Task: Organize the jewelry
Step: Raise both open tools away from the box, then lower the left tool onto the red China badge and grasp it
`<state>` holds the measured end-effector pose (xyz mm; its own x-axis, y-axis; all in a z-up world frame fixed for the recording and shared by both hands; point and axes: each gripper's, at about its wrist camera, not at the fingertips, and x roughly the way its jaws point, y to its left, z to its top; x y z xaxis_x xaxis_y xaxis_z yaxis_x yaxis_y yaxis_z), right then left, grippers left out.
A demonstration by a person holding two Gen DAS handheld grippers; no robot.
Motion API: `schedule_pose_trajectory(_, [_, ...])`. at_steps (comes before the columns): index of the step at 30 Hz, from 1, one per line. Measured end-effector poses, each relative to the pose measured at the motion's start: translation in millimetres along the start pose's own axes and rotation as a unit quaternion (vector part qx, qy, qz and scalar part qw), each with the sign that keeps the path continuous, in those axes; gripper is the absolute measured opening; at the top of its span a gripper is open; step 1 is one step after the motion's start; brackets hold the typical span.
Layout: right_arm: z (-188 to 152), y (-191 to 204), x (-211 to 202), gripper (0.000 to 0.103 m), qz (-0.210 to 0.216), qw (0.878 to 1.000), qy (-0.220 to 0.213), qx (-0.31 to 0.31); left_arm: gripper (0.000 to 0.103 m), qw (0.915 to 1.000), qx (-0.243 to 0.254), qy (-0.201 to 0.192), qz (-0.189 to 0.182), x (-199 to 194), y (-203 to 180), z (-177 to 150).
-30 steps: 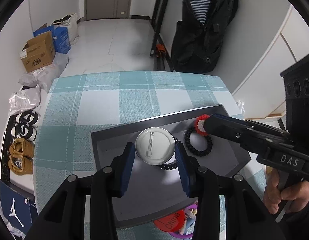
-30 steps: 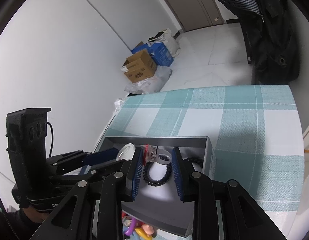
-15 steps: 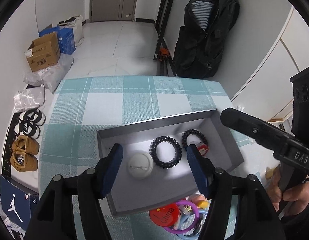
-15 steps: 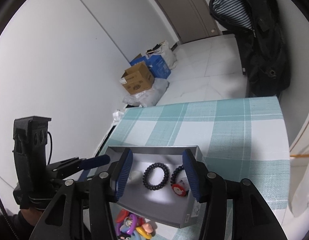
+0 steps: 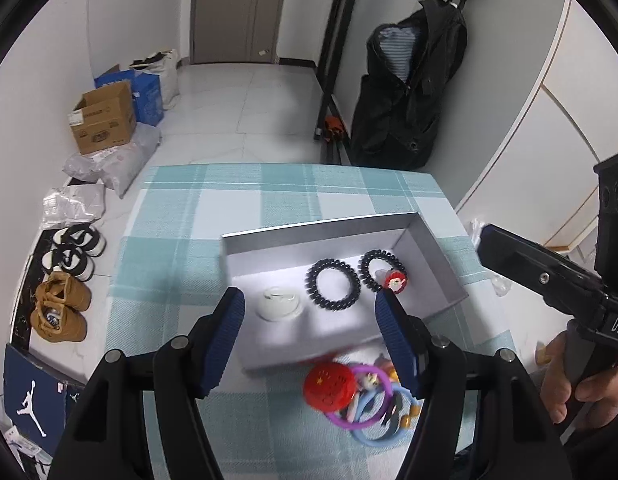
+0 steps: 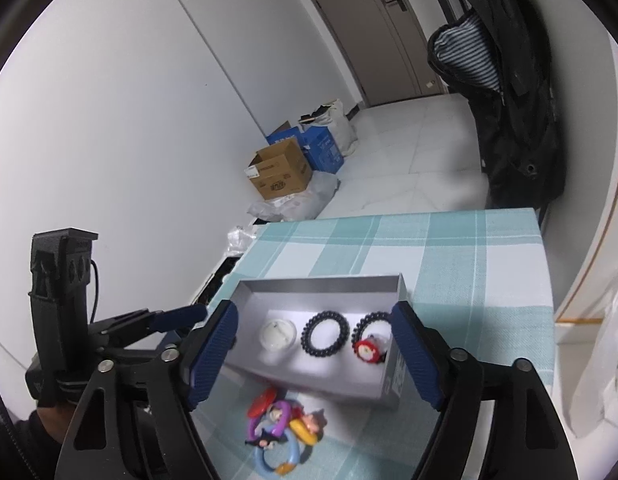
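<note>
Inspection taken against the grey tray (image 5: 441, 264), reading left to right.

Inside the tray, on its left, a white round badge (image 5: 279, 303); at centre, a black coil band (image 5: 333, 285); on the right, a second coil band with a red charm (image 5: 394, 281). All three lie flat and apart.

Your left gripper (image 5: 312, 344) hangs over the tray's near edge, fingers spread, nothing between them. Your right gripper (image 6: 313, 354) stands likewise over the tray, its jaws having just opened wider, also empty.

The unsorted heap (image 5: 359, 396), a red disc, purple and blue rings and small charms, lies on the checked cloth just outside the tray's near wall. In the left wrist view it sits below and between your left fingers, toward the right one; in the right wrist view it sits below the left finger. By my judgement either hand must draw back and dip; the left appears nearer. No long axis is apparent; the rings overlap.
</note>
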<state>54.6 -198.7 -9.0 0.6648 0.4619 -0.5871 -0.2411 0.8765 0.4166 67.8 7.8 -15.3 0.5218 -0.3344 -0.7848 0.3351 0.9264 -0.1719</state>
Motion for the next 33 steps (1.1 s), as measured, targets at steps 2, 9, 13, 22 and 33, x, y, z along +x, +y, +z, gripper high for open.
schedule_pose_trajectory(2, [-4.7,1.1,-4.4,0.084,-0.003,1.000,0.002,0.001,0.064,1.0000,-0.008,-0.005,0.004,-5.9,4.3,-3.8])
schedule_pose_trajectory(9, [-20.5,8.3,-14.6,0.086,-0.011,1.000,0.010,0.000,0.065,0.9987,-0.050,0.002,0.009,-18.4,23.2,-22.9])
schedule_pose_trajectory(13, [-32.4,13.4,-16.3,0.088,-0.012,1.000,0.021,0.000,0.073,0.9987,-0.049,0.009,0.006,-18.9,21.3,-34.1])
schedule_pose_trajectory(22, [-54.5,19.1,-16.7,0.089,-0.023,0.999,0.045,0.005,0.073,0.9901,-0.073,0.092,-0.078,19.4,23.5,-45.7])
schedule_pose_trajectory(33, [-66.9,7.2,-20.9,0.089,-0.033,0.998,0.060,0.012,0.072,0.9854,-0.070,0.124,-0.092,56.7,14.8,-39.6])
